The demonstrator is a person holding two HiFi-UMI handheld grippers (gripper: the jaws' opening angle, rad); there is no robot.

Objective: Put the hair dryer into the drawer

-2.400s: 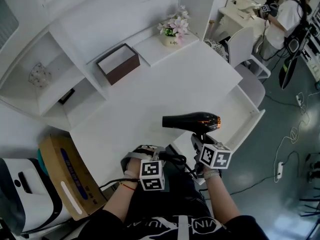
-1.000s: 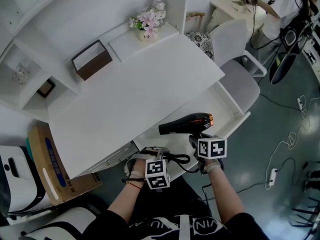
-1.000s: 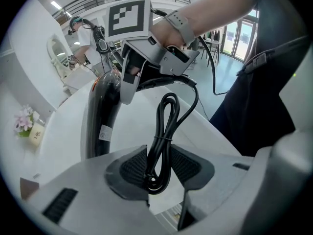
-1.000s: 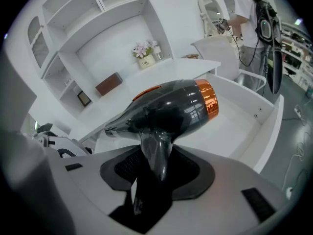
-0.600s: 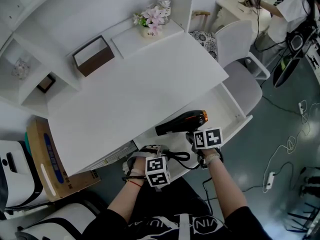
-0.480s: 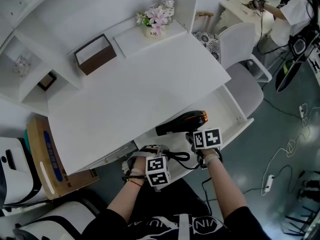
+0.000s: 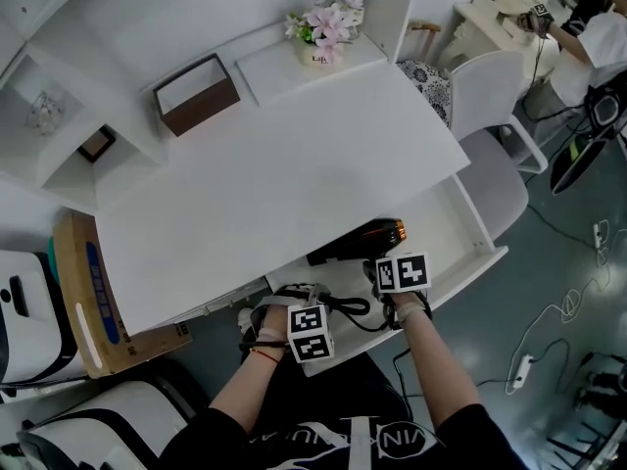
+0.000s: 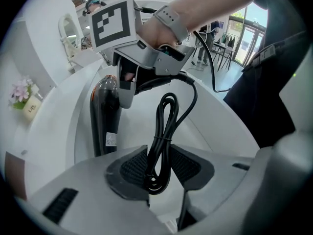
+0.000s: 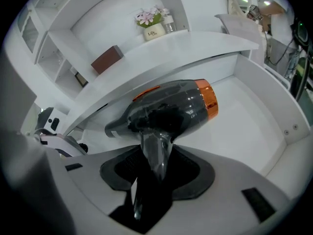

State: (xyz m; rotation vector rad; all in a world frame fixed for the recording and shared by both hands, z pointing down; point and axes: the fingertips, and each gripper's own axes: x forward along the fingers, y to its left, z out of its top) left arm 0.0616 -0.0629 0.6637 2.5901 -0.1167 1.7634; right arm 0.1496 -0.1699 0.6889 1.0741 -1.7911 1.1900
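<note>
The black hair dryer (image 7: 355,242) with an orange rear ring hangs low inside the open white drawer (image 7: 482,225), its nozzle just under the desk edge. My right gripper (image 9: 156,169) is shut on the dryer's handle (image 9: 155,151), with the body (image 9: 171,107) lying crosswise above the jaws. My left gripper (image 8: 159,169) is shut on the bundled black cord (image 8: 163,131), which loops up to the dryer (image 8: 104,119). In the head view the left gripper (image 7: 294,302) sits at the drawer's near left, and the cord (image 7: 345,307) runs across to the right gripper (image 7: 390,280).
The white desk top (image 7: 274,184) overhangs the drawer. A brown box (image 7: 196,94) and a flower pot (image 7: 323,35) stand at the back. A cardboard box (image 7: 83,292) is on the floor at left, a white chair (image 7: 495,116) at right. A person (image 7: 593,37) stands far right.
Both grippers have sunk together, carrying the dryer and its cord down into the drawer. The dryer's nozzle now lies closer under the desk edge.
</note>
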